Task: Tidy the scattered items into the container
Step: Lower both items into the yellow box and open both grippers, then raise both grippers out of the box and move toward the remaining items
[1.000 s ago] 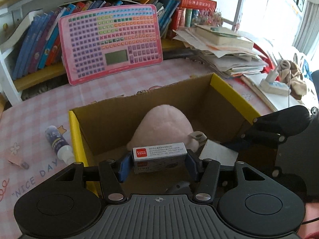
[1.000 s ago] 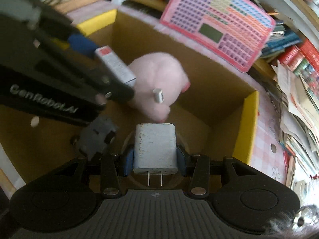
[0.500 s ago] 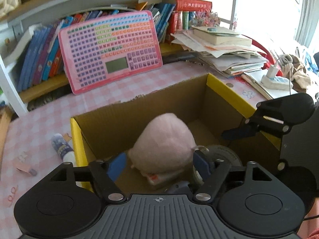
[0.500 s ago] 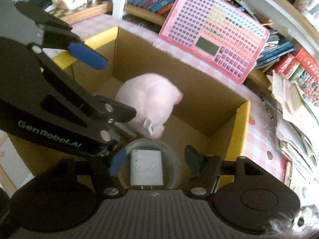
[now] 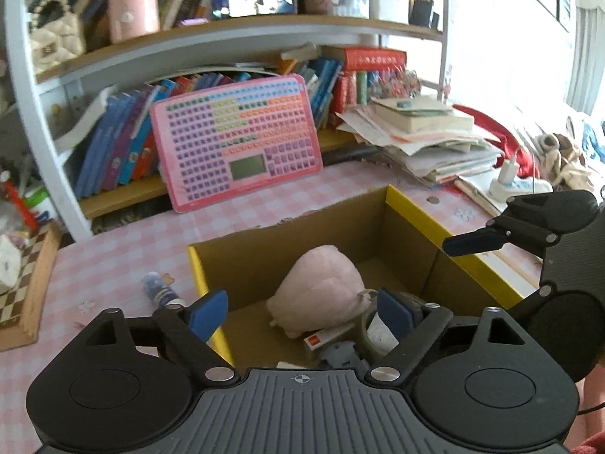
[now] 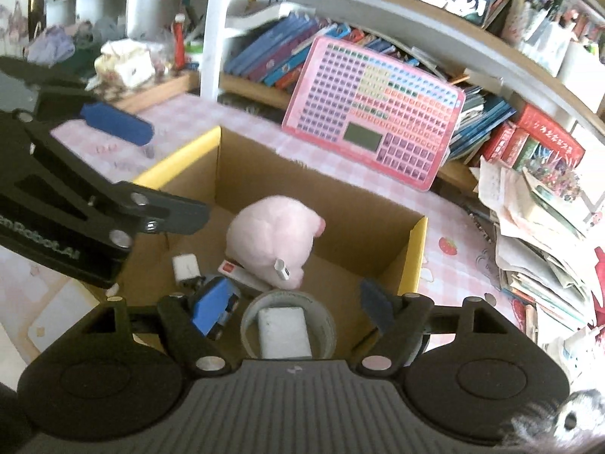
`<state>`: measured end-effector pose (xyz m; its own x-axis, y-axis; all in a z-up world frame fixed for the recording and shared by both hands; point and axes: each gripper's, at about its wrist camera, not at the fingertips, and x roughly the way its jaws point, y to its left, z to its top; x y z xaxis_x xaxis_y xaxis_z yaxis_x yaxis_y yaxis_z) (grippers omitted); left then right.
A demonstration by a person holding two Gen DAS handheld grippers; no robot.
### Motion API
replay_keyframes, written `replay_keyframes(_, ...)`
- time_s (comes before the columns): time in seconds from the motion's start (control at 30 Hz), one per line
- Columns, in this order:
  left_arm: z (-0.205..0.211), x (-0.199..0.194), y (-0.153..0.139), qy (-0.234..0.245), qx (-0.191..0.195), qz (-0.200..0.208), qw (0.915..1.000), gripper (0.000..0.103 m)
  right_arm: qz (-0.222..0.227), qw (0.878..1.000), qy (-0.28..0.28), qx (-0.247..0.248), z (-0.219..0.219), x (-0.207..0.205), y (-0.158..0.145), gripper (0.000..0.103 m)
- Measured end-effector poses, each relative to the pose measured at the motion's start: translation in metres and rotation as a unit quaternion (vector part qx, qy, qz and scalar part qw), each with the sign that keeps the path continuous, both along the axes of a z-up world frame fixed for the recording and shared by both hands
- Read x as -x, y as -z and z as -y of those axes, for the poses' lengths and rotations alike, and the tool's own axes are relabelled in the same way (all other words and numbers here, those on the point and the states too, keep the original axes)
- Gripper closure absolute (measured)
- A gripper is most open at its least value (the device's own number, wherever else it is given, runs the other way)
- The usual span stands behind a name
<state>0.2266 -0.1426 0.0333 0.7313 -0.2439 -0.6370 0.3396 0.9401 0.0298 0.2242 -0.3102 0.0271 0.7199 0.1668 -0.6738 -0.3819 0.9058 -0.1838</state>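
A cardboard box [image 5: 416, 210] with yellow rims [image 6: 414, 257] stands on the pink checked table. Inside lie a pink plush toy [image 5: 321, 283] [image 6: 272, 238], a small red-and-white box [image 5: 327, 337] [image 6: 242, 274], a roll of tape [image 6: 325, 319] with a white charger [image 6: 285, 331] inside it, another white adapter [image 6: 186, 266] and a small grey-blue toy [image 5: 340, 353]. My left gripper [image 5: 302, 312] is open and empty above the box's near side. My right gripper [image 6: 293, 308] is open and empty above the tape roll. A glue bottle [image 5: 159, 291] lies on the table left of the box.
A pink keyboard toy [image 5: 236, 147] [image 6: 374, 128] leans against a shelf of books behind the box. A pile of books and papers [image 5: 423, 136] sits at the back right. A checkered wooden tray [image 5: 26, 283] is at the left. The other gripper's arm [image 6: 68, 204] reaches over the box's left side.
Both grippers opened and dropped their loads into the box: the left the red-and-white box, the right the white charger into the tape roll. Both then lifted up and back.
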Motion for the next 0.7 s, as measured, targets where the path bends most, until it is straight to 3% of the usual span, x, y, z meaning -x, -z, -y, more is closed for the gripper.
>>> replay_keyframes(0.43,-0.04,0.048,-0.009,-0.058,0.023,0.014,0.998,0.011,0.051,0.995,0.062,-0.066,-0.006,0.041,-0.02,0.025)
replay_keyframes(0.6,-0.049,0.063,-0.001,-0.05,-0.005,0.023,0.9985,0.009,0.06,0.989,0.12,-0.067,-0.014,0.053,-0.016,0.022)
replay_keyframes(0.7,-0.059,0.069,0.001,-0.045,0.003,0.015,0.9989,0.009,0.062,0.985,0.146,-0.074,-0.02,0.062,-0.016,0.022)
